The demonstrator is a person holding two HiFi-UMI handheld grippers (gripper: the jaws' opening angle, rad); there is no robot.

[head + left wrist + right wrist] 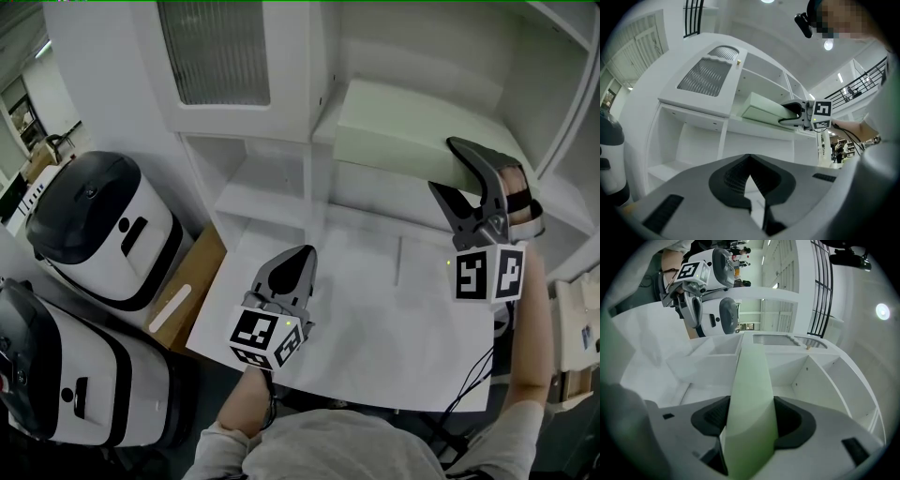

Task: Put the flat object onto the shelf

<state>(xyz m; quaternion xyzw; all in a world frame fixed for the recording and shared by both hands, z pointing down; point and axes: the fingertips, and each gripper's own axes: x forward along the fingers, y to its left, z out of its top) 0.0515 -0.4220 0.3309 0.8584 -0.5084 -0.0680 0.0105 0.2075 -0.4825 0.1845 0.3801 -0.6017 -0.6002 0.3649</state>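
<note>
right gripper (442, 165): clamped on one end of the pale green flat object (394, 127) | left gripper (298, 255): closed, empty | risk: far end may snag a shelf (262, 199) upright, twisting the slab loose

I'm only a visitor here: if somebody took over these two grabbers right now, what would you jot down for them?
Right gripper: shut on the pale green flat object, held level.
Left gripper: shut, empty, over the white table.
Flat object: partly inside an upper bay of the white shelf unit, seemingly resting on its board.
Done: object lifted and brought to the shelf.
Left: push it further in if needed, open the right jaws, draw the gripper back.
</note>
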